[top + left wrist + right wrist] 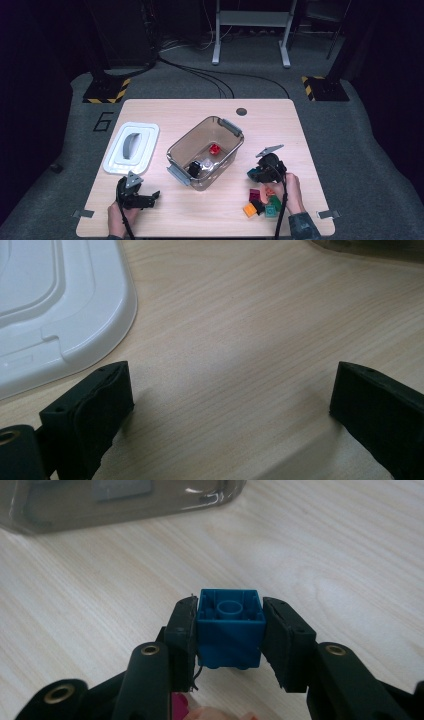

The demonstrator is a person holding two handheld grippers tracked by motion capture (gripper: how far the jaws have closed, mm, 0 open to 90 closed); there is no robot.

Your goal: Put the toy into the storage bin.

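The right fingers clench a blue brick, hollow side up, just above the counter at about four o'clock from the clear bin. Loose bricks lie just behind it, toward six. The left fingers rest spread wide on bare wood beside the white lid.

Block at frame centre: blue, held in the black right claw. Tabletop: pale wood grain. Lid at left: white with grey handle. Bin at centre: smoky translucent brown, holding a red piece. Loose blocks at lower right: magenta, orange, green, teal.
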